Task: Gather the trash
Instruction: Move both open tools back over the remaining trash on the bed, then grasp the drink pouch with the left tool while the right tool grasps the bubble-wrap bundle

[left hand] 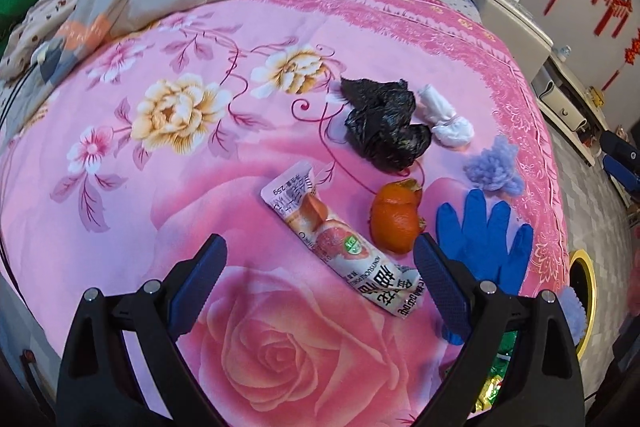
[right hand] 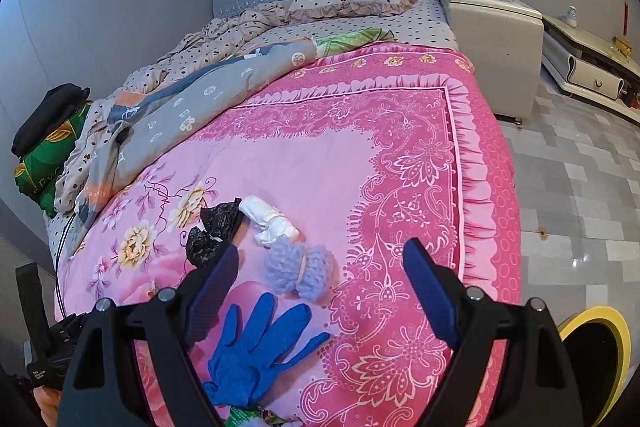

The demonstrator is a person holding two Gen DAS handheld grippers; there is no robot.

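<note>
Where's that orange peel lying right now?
The orange peel lies on the pink bedspread in the left wrist view, right of centre, between the snack wrapper and the blue glove, just below the black bag.

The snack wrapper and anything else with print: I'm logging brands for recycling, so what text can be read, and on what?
"25g", upside down: top end of the snack wrapper.
Large Chinese characters and a line of Latin capitals: lower end of the same wrapper, upside down and too distorted to read.
"Eve", partial: green folded cloth.
Small white label: the black handle at the lower left, too small to read.
</note>
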